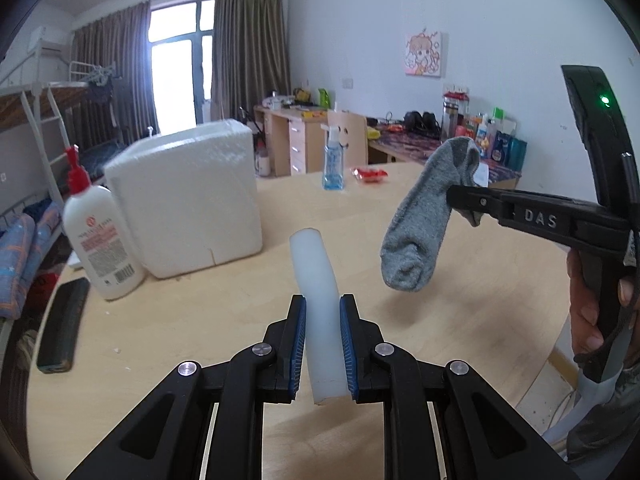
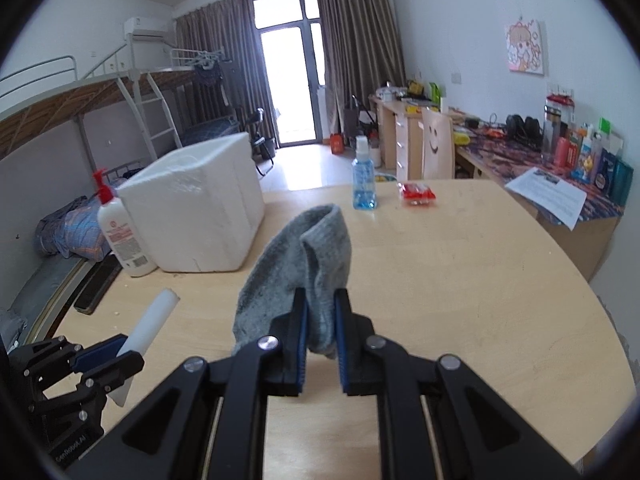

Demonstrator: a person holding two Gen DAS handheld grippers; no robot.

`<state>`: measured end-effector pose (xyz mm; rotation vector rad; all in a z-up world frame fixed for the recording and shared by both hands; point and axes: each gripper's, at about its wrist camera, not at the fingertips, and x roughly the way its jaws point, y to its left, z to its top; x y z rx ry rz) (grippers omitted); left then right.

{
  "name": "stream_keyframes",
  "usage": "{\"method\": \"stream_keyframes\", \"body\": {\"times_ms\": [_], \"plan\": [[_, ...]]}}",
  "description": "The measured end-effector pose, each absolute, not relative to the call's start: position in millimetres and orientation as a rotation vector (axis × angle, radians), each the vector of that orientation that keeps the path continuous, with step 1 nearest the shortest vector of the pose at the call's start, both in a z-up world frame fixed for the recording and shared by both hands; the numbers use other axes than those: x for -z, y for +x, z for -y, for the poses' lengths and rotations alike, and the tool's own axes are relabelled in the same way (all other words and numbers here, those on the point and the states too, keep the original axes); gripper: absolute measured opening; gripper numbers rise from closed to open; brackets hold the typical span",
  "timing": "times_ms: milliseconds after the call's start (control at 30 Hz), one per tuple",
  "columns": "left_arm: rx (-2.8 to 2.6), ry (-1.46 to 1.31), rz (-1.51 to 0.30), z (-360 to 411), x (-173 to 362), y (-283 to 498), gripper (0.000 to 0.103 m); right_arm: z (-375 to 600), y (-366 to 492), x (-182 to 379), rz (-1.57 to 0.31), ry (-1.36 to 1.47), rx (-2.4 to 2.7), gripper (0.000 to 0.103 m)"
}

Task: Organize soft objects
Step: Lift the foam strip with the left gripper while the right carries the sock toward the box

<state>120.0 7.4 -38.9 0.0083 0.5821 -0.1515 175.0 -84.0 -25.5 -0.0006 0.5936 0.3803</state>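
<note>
My left gripper (image 1: pixel 323 304) is shut on a pale, translucent soft tube (image 1: pixel 316 272) that sticks forward and up above the wooden table (image 1: pixel 460 320). In the right wrist view the same left gripper (image 2: pixel 120 350) shows at the lower left with the soft tube (image 2: pixel 154 318) in it. My right gripper (image 2: pixel 320 300) is shut on a grey sock (image 2: pixel 296 260), which hangs bunched in the air. From the left wrist view the right gripper (image 1: pixel 456 200) comes in from the right, the grey sock (image 1: pixel 424 220) dangling from it, a hand (image 1: pixel 588 312) on its handle.
A white foam box (image 1: pixel 188 196) stands open at the table's left, a white lotion bottle (image 1: pixel 100 240) with a red pump beside it. A blue pump bottle (image 1: pixel 333 160) and a red packet (image 1: pixel 370 175) sit at the far edge. A dark flat object (image 1: pixel 62 328) lies at the left edge.
</note>
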Motion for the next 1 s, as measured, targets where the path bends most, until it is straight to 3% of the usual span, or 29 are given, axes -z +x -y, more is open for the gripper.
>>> {"method": "stream_keyframes", "body": {"times_ms": [1000], "plan": [[-0.133,-0.039,-0.404,-95.3,-9.0,56.4,0.018,-5.2,150.2,-1.9,-0.468,-0.091,-0.675,0.016]]}}
